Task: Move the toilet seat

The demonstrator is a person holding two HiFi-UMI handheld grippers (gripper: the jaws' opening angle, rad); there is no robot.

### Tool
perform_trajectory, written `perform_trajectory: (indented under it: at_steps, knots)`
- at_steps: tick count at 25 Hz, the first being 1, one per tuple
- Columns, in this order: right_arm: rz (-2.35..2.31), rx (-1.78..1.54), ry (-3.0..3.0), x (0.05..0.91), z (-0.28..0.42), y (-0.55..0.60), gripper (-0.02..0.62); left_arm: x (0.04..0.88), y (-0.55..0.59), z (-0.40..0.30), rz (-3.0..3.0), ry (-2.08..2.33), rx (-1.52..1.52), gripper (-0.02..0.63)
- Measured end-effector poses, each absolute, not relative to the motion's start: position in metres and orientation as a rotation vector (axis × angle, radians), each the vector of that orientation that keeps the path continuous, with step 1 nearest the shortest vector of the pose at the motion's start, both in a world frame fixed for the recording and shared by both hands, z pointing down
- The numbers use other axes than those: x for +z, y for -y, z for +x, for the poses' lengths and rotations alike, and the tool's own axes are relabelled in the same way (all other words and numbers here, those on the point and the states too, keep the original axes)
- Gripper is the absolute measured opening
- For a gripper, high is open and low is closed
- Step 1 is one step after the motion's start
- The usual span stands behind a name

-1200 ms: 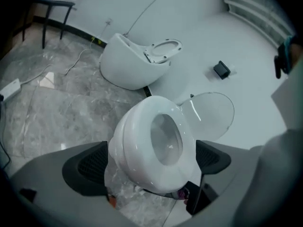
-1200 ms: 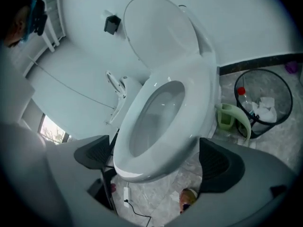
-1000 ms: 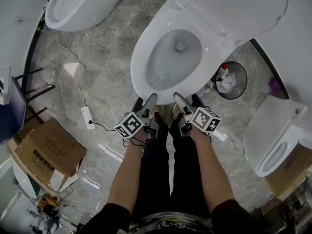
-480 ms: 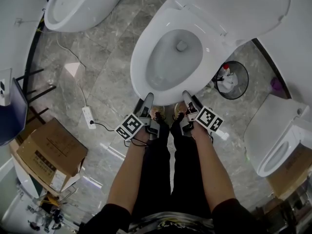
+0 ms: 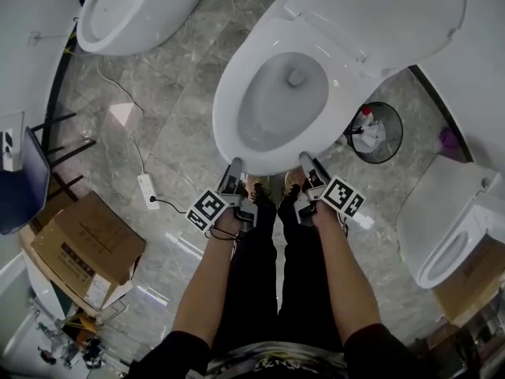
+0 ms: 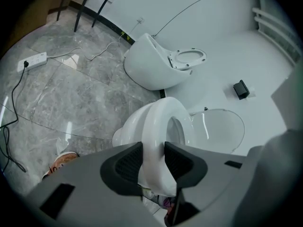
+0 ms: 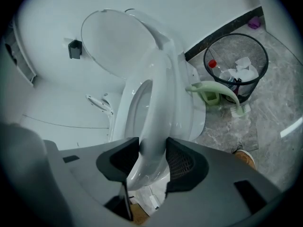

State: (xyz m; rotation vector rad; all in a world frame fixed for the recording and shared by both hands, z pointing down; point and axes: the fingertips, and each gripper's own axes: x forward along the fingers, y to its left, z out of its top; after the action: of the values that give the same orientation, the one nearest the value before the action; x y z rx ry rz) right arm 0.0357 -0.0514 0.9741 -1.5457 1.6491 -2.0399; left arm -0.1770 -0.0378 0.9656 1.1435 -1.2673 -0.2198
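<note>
- Head view is showing the toilet seat (image 5: pixel 226 105) lying flat on the bowl (image 5: pixel 272 105). Its front rim is sitting nearest the person, and its long axis is running away from them toward the raised lid (image 5: pixel 379 10) at the upper right.
- Both hands are reaching the same end of that axis. The left gripper (image 5: pixel 234 170) is sitting on the front rim a little left of centre and the right gripper (image 5: pixel 306 164) a little right of centre, so neither is nearer than the other.
- Left gripper view is showing the jaws, which have just been closing, now pinching the white rim of the seat. One pad is pressing on each face, and the ring is stretching straight ahead of them.
- Right gripper view is showing the same on its side. Those jaws have also just been closing and are now clamping the rim, with the lid standing up beyond.
- The seat is probably pivoting at its far end by the lid, so the coming move is likely calling for both hands to be raising the near rim together, up and away toward the lid.
- Uneven lifting is risking a twisted seat or a pad slipping off the smooth rim.
</note>
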Motion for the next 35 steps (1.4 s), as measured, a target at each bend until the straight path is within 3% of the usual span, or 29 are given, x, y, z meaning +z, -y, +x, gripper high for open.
perform_trajectory:
  at_steps: [14,18,29,35]
  knots:
    - [-1.421,-2.061,-1.481,0.897,0.044,0.062,0.175,0.859,0.058,-0.151,1.217,1.142,-0.393,0.135]
    - [-1.377,-2.039,-1.42,0.865,0.052,0.069,0.176,0.822,0.07,-0.119,1.329,1.079,-0.279,0.102]
    - [-1.311,-2.049,-1.28,0.817,0.069,0.085,0.179,0.744,0.103,-0.083,1.293,0.964,-0.516,0.129]
    - [-1.271,-2.017,-1.227,0.788,0.081,0.1,0.179,0.717,0.12,-0.074,1.375,0.987,-0.435,0.158]
